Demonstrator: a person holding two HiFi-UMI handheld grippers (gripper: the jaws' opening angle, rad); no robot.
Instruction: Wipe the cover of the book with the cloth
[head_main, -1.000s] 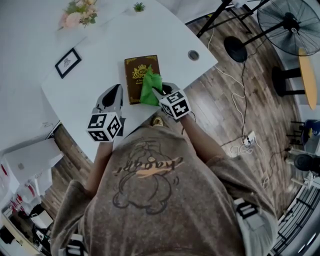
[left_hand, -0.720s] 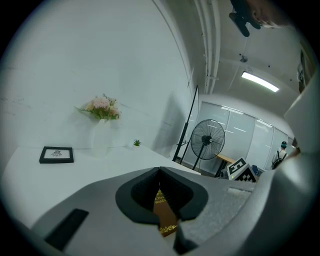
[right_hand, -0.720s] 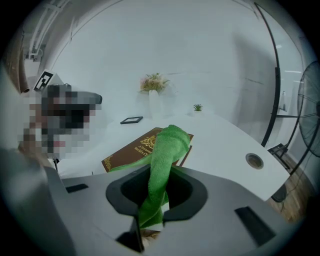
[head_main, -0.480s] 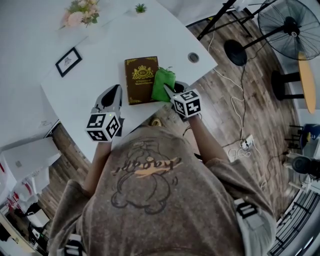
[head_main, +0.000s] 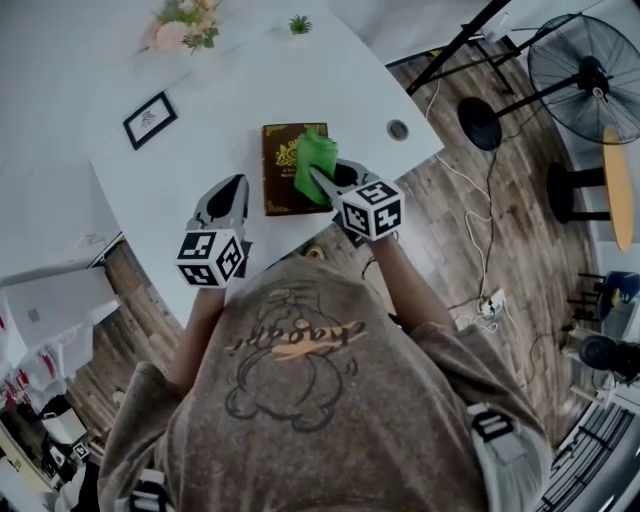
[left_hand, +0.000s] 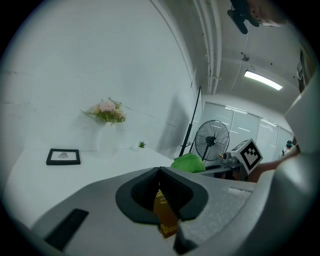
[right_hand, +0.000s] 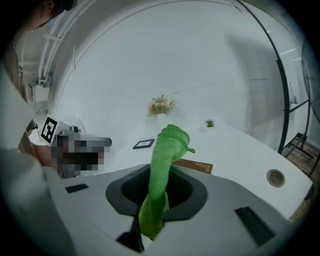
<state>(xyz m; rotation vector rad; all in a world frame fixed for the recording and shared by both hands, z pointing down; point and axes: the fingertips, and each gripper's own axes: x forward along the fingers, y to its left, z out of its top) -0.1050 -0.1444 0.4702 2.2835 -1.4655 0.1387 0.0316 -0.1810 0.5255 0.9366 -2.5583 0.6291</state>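
Cloth (head_main: 318, 158), clenched in right gripper (head_main: 320, 182), back over book (head_main: 280, 185) cover from book's right: wiping continues; left gripper (head_main: 234, 188) closed, empty.

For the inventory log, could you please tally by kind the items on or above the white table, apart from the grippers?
brown book: 1
green cloth: 1
framed picture: 1
flower arrangement: 1
small green plant: 1
Total: 5

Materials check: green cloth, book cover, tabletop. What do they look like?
Green cloth: soft, fuzzy pile, likely microfibre; pinched in the right tool. Book: dark brown matte cover with gold print and border, possibly leatherette, can't confirm. Table: smooth white, slightly sheeny top, probably laminate or painted board.
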